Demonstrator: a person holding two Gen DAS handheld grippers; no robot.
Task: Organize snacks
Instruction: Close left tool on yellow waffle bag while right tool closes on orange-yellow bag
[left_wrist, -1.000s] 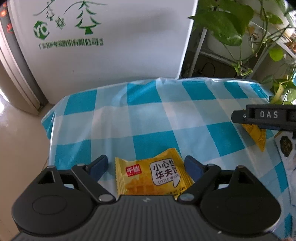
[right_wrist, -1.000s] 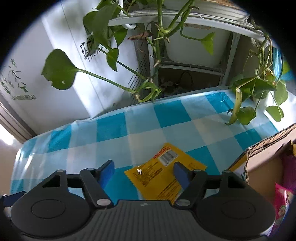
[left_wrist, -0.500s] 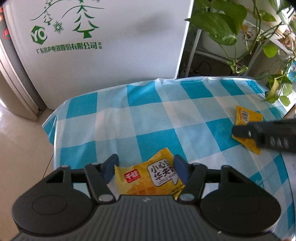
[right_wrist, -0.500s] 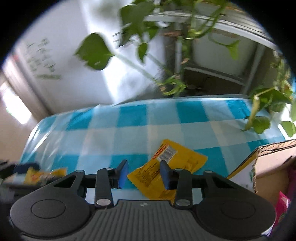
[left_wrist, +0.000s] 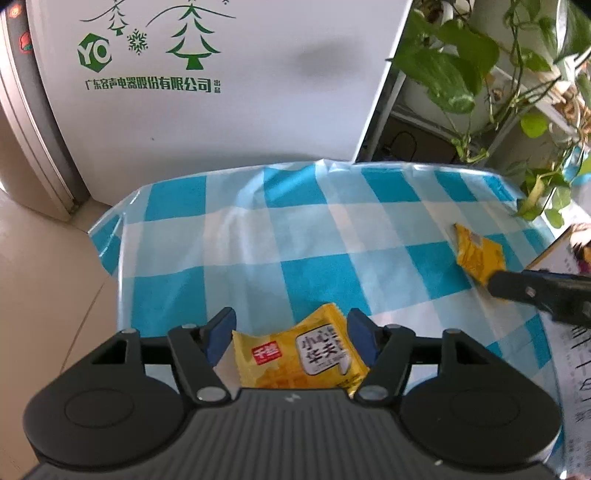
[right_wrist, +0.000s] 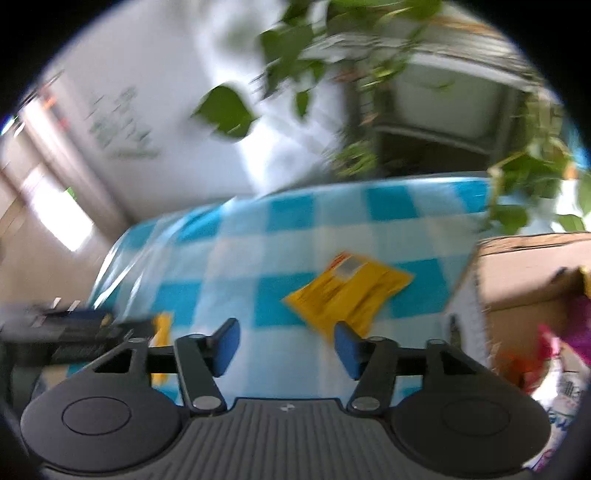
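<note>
Left gripper (left_wrist: 291, 332): jaws came in from wide to narrow over the last second and are now easing back open a little. Yellow wafer packet (left_wrist: 301, 356) between the blue pads, printed face up, tilted and slightly bowed. Right pad against its right end, left pad at its left end. Read as held, though lightly. Appears raised off the checked tabletop (left_wrist: 317, 236) compared with a second ago, when it lay flat between wide jaws. Pick on this side judged done. Carry to the cardboard box (right_wrist: 517, 280) comes next.

Right gripper (right_wrist: 286, 341): jaws closed fully half a second ago at the near corner of the second packet (right_wrist: 351, 291) and are now opening again. Nothing between the pads. Second packet lying flat on the tabletop just beyond the fingertips, barcode side up, its near corner beside the right pad. Contact cannot be told, as the view is motion-blurred. Cardboard box now larger in view at the right than a second ago, with other snack bags visible inside.

Judgement: right-side grasp did not take, or was let go. Packet remains outside the box and needs a second attempt, with the jaws set deeper over it. Risk: thin flat packet, easily pinched only at the edge, so it slips out.
</note>
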